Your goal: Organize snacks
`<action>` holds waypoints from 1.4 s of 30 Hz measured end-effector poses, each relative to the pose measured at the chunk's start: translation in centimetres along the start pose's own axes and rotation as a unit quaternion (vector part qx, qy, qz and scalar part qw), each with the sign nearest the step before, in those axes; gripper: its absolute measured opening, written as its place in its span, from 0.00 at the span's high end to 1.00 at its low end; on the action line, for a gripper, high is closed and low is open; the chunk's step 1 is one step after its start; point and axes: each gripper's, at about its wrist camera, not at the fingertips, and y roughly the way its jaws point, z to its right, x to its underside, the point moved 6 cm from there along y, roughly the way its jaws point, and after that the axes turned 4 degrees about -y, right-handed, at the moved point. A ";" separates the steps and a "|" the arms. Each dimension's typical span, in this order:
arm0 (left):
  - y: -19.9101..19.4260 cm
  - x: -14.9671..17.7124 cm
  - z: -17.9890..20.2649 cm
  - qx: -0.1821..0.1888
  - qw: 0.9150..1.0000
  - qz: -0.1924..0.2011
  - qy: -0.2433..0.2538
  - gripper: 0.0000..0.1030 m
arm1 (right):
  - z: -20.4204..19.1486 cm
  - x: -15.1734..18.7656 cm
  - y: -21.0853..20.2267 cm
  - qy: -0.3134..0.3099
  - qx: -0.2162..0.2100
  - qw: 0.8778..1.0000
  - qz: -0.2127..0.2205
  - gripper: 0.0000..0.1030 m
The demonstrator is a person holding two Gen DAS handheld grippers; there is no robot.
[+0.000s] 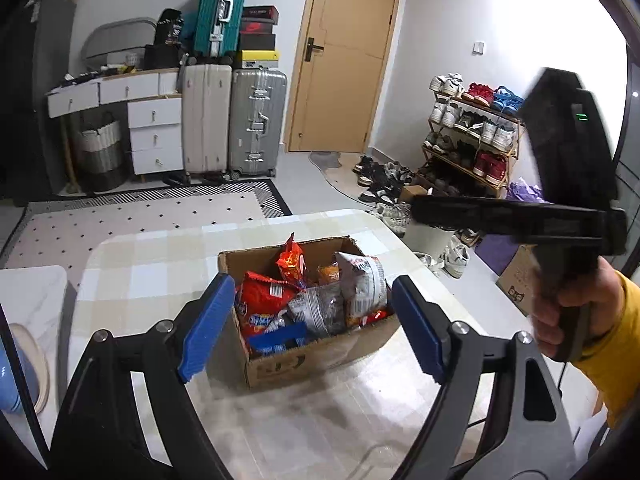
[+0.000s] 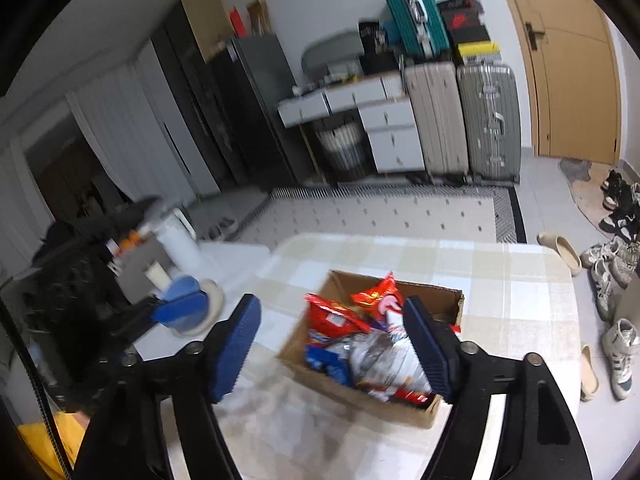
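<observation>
An open cardboard box (image 1: 280, 368) stands on the checked tablecloth (image 1: 160, 264), packed with snack bags: a red bag (image 1: 264, 300), a clear silvery bag (image 1: 316, 312) and a white printed bag (image 1: 364, 280). My left gripper (image 1: 314, 286) hovers over the near side of the box, open, nothing between its blue pads. The right tool's black body (image 1: 560, 152) is at the right, held by a hand in a yellow sleeve. In the right wrist view my right gripper (image 2: 332, 306) is open and empty above the same box (image 2: 400, 408). The left gripper's blue pad (image 2: 180, 308) shows at the left.
A white side table (image 1: 36, 288) at the left carries a blue cup on a saucer (image 1: 16, 368) and a white kettle (image 2: 180, 240). A shoe rack (image 1: 472, 132) and loose shoes (image 2: 616, 264) lie right of the table; suitcases (image 1: 256, 120) stand against the far wall.
</observation>
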 end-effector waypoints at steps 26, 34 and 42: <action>-25.1 3.8 7.5 -0.127 0.980 0.153 0.003 0.01 | -10.0 10.9 -23.3 -0.067 0.121 0.963 0.231 0.01; -27.3 8.2 5.6 -0.212 0.965 0.152 -0.016 0.01 | -11.2 15.9 -24.2 -0.090 0.156 0.948 0.263 0.01; -25.7 9.7 3.5 -0.221 0.964 0.144 -0.024 0.01 | -10.4 15.9 -22.3 -0.089 0.153 0.950 0.256 0.01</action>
